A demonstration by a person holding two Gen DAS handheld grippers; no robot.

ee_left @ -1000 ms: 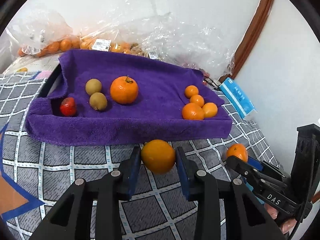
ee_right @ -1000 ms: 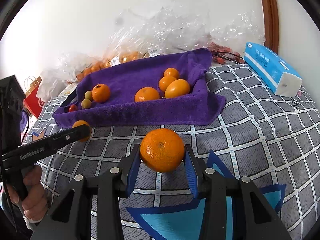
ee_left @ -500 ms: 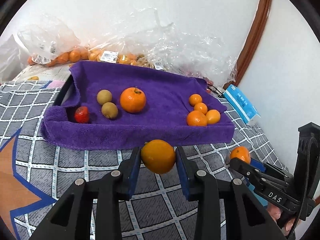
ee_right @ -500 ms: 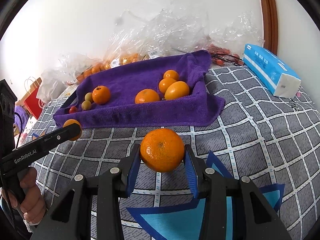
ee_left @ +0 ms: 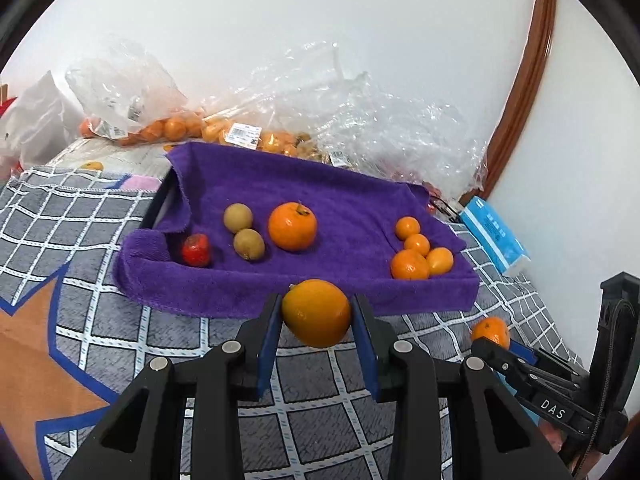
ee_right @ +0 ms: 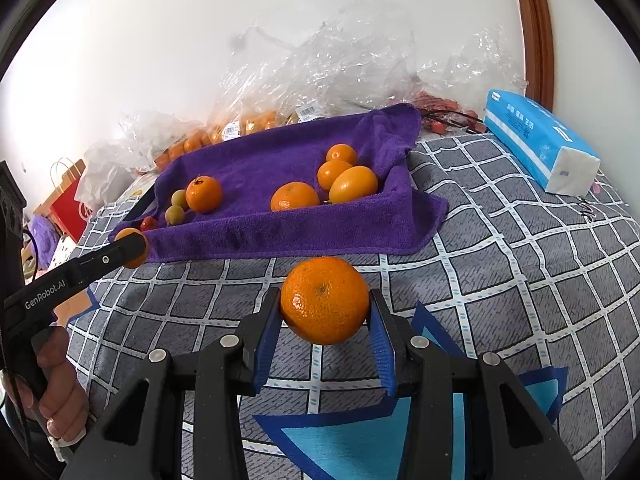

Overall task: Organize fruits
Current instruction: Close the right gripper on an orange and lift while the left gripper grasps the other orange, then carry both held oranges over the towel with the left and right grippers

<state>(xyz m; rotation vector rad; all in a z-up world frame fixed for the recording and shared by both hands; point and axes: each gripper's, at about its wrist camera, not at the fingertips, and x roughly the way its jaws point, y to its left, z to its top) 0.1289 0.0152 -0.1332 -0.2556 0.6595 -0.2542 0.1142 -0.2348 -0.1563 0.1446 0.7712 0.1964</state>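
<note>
Pinching fruit both sides: left gripper (ee_left: 316, 314) w/ smooth orange (ee_left: 316, 312), right gripper (ee_right: 324, 312) w/ mandarin (ee_right: 324, 300), both short of purple towel tray (ee_left: 360, 200). Risk: round fruit slipping, rolling off bed.

Left hand-held gripper (ee_left: 316, 314): pointed forward and down, blue pads clamped on either side of yellow-orange fruit (ee_left: 317, 313). Right hand-held gripper (ee_right: 324, 308): same downward tilt, pads pressed against orange (ee_right: 324, 300). Bare hand (ee_right: 56, 392) wraps left gripper's handle, fingers curled round grip, beside right gripper's left flank.
</note>
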